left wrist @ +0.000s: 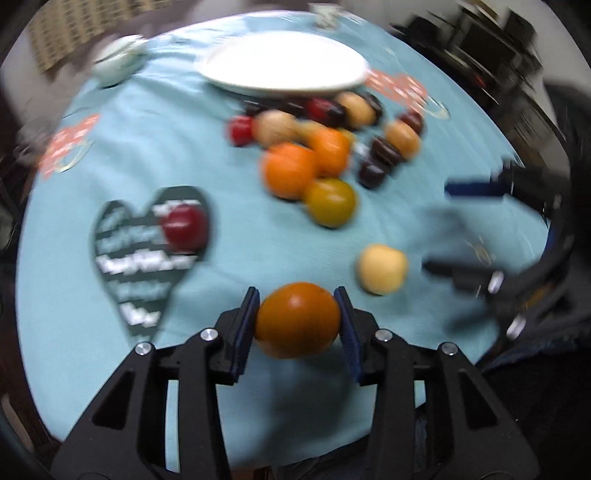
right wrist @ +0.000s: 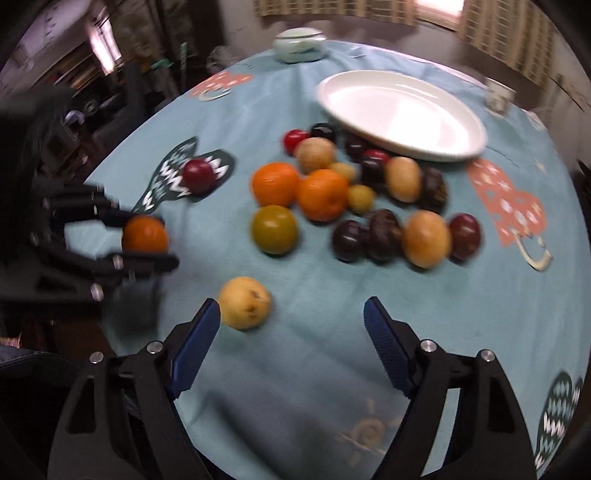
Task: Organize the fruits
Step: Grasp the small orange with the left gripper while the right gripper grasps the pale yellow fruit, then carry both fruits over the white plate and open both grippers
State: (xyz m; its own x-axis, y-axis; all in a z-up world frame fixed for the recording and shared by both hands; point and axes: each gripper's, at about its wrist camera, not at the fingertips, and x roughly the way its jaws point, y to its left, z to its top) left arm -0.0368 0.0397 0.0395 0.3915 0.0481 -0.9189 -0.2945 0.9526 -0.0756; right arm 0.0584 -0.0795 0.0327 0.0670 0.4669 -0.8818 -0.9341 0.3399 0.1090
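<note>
A round table is covered with a light blue tablecloth (right wrist: 295, 295) of woven fabric, printed with dark green heart shapes and coral-pink figures. Behind the table the room is dim; a window with pale patterned curtains (right wrist: 332, 7) is at the far side, and dark furniture stands at the edges, too blurred to tell more.

The landmark is the white oval plate (right wrist: 402, 114), smooth and glossy, at the far part of the table. Just in front of the plate lies the heap of fruits (right wrist: 354, 195): two bright oranges, tan oval fruits, dark purple round ones, small red ones and a greenish-yellow one, many touching each other. A dark red fruit (right wrist: 198, 175) lies apart from the heap, on a green heart, on the side away from the plate. A pale yellow fruit (right wrist: 244, 302) with small brown spots lies alone, well in front of the plate, on the near side of the heap. A pale lidded ceramic bowl (right wrist: 298, 45) stands beyond the plate, near the table edge.

The left gripper (left wrist: 297, 319) pinches a round dark orange fruit (left wrist: 297, 319) between its blue ribbed pads, above the cloth and far from the plate. The right gripper (right wrist: 291, 332) has its jaws spread wide with nothing between them; the pale yellow fruit is just beside its left finger.
</note>
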